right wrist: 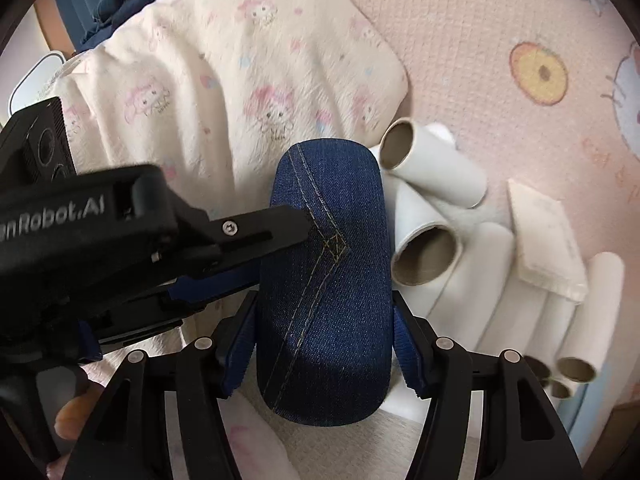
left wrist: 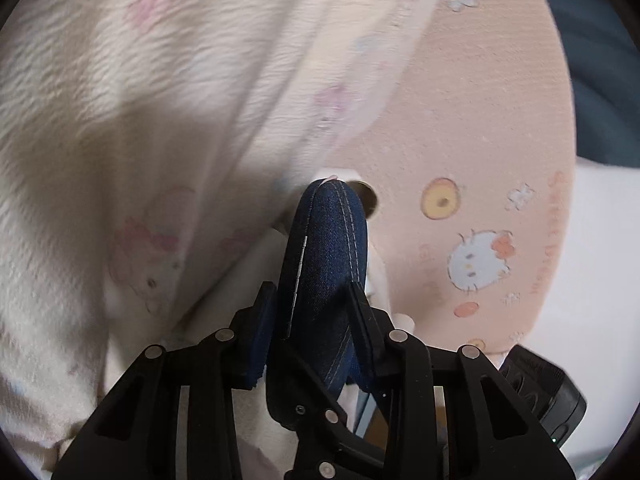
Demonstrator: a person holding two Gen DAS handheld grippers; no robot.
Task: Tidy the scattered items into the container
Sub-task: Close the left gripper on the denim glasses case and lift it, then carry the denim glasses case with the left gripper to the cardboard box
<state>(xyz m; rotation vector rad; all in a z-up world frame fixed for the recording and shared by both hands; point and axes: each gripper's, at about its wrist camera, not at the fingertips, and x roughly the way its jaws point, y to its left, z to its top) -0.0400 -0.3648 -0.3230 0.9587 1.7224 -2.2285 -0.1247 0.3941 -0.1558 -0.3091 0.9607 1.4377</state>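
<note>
Case: a dark blue denim-covered oblong case [right wrist: 326, 280] with pale stitching is sitting in the centre of the right wrist view, its long axis running from 12 to 6 o'clock.
Right gripper: the black right gripper [right wrist: 325, 354] with blue pads is closing on the case's lower half, one pad pressing each long side.
Left gripper: the black left gripper [left wrist: 310, 312] is clamping the same case [left wrist: 324, 264], seen edge-on; in the right wrist view it is reaching in from 9 o'clock.
Tubes: several white paper rolls with brown cardboard cores [right wrist: 430, 208] are lying at 3 o'clock of the case, just beside it.
Pad: a flat cream square pad [right wrist: 546, 236] is resting on the rolls.
Blanket: a cream fleece blanket with pink cartoon prints [right wrist: 224, 80] is bunching at 11 o'clock.
Mat: a pink mat with cartoon cat prints [right wrist: 480, 40] is lying underneath.
</note>
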